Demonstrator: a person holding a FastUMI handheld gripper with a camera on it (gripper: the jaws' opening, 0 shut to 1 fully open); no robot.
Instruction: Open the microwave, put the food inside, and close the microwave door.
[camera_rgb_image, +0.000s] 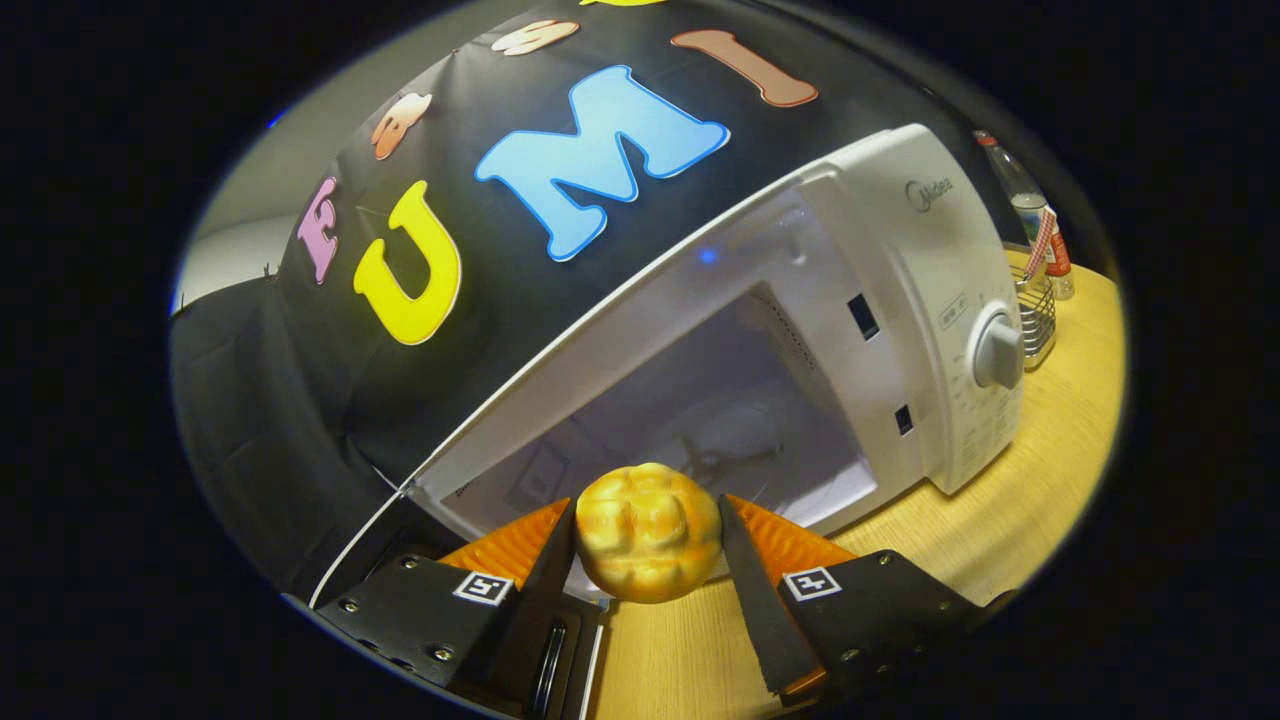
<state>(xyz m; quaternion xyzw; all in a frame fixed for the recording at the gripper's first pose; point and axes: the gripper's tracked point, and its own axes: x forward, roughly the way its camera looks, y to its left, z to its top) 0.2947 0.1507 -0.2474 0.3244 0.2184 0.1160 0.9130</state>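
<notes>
The gripper (648, 535) clamps both fingers on a round bun (648, 532) just before the open microwave (900, 330), whose swung-out door (555, 650) is mostly hidden behind the fingers, on a wooden table (1050, 470).

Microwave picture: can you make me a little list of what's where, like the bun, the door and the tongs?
bun: golden, round, held between the two fingers
tongs: shut on the bun, in front of the microwave opening
microwave: white, on the wooden table
door: open, swung out beside the tongs
inside: bare cavity, bun not in yet
knob: round dial on the control panel
beyond microwave: wire basket and a bottle
</notes>
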